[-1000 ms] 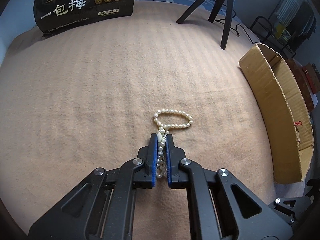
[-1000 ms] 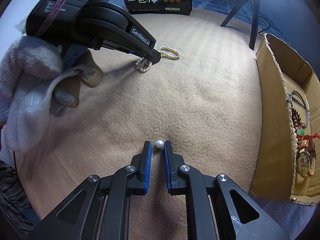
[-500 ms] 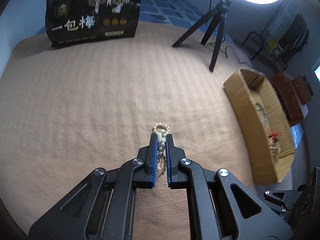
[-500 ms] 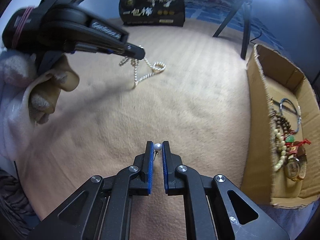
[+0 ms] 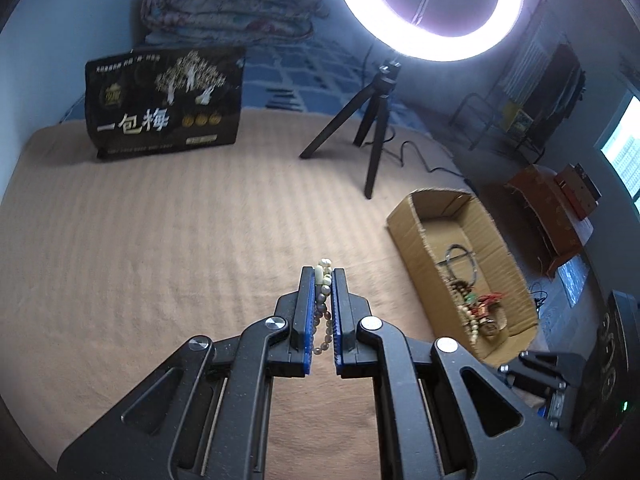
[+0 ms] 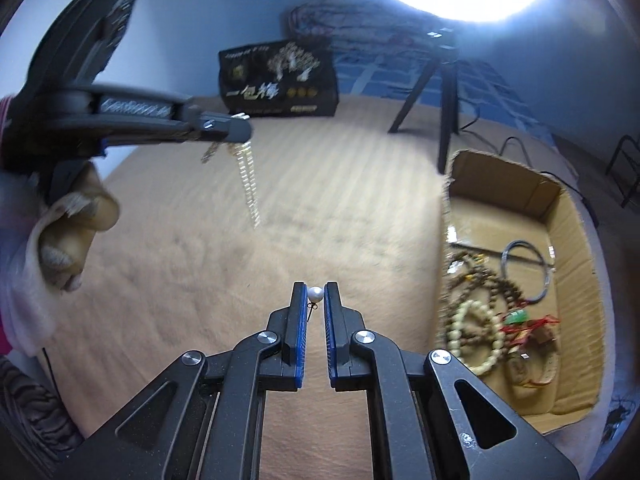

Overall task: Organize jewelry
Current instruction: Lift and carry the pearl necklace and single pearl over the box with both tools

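A bright ring light (image 5: 428,12) on a black tripod (image 5: 370,128) shines at the top right. Blue walls (image 5: 60,20) sit behind. A window (image 5: 624,152) glows far right.

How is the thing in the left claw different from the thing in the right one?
The left gripper holds a pearl necklace, many beads dangling in a long strand; the right gripper holds a pearl earring, one round bead barely past its tips. Both are whitish, pinched between shut jaws above the blanket.
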The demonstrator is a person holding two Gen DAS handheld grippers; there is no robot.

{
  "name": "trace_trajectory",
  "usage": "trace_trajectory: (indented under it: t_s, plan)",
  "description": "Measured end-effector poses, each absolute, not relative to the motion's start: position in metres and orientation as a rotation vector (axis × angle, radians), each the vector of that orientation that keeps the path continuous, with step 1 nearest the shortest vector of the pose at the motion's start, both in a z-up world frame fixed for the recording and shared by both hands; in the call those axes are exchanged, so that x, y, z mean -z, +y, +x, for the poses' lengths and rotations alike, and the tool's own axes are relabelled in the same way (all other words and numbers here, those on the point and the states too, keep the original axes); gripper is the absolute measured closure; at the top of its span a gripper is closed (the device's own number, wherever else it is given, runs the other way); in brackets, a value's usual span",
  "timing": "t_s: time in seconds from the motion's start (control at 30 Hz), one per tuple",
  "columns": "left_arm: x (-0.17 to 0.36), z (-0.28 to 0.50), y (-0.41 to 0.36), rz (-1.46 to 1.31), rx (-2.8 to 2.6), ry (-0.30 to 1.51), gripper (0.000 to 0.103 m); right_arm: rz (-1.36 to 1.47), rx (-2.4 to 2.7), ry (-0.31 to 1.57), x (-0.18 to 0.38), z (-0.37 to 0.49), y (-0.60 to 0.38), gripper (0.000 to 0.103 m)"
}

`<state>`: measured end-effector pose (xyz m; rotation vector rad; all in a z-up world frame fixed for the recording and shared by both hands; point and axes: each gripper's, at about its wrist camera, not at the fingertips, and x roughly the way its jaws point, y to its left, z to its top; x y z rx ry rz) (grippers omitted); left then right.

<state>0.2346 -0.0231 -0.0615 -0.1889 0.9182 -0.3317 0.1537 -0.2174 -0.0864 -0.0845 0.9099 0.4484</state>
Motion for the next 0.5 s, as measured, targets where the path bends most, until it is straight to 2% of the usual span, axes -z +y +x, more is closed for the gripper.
trace_trajectory:
  t_s: [0.5]
  plan:
    - [0.029,0.228,-0.063,-0.17,0.429,0.85,0.098,0.029,-0.297,0.838,0.048,0.181,-0.299,0.096]
